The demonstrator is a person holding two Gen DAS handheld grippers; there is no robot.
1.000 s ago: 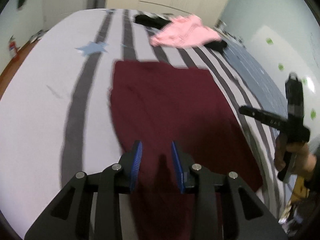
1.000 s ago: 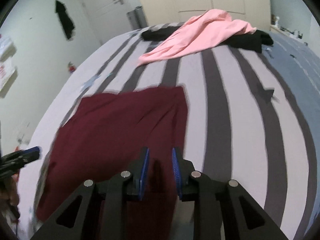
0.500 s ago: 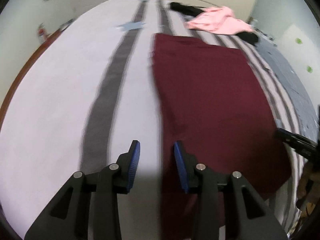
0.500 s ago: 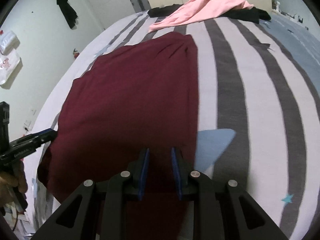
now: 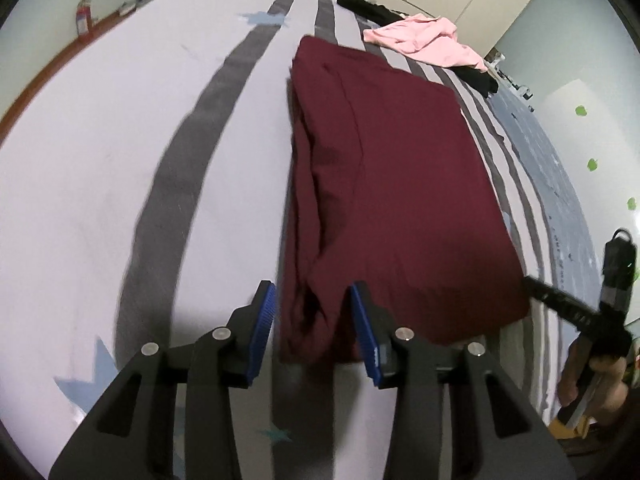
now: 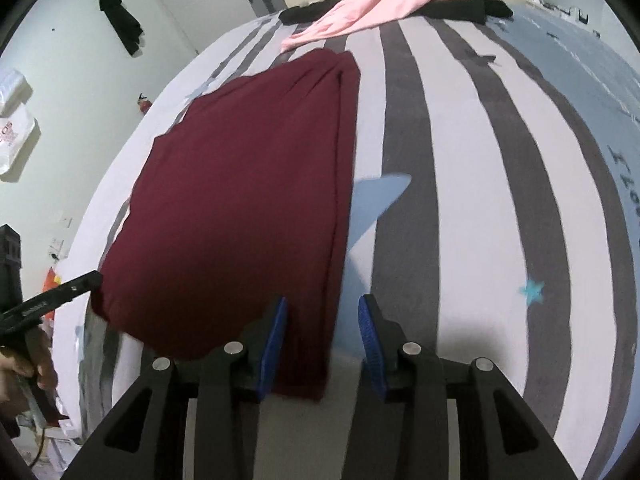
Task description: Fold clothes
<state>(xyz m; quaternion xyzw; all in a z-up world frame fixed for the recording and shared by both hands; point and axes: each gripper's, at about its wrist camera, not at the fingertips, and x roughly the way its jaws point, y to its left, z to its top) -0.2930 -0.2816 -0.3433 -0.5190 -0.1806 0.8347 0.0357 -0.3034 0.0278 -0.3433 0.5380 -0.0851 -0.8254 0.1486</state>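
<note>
Striped bed [image 5: 120, 128] holds maroon garment [image 5: 400, 184], both tools gaping.

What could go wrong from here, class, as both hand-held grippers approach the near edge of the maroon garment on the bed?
1. The left hand-held gripper is open over bunched layers at the maroon garment corner; it may pinch only some layers, so the fold slips.
2. The right hand-held gripper is open at the opposite corner; uneven grasps could skew the fold.
3. A fold carried too far could reach the pink garment.
</note>
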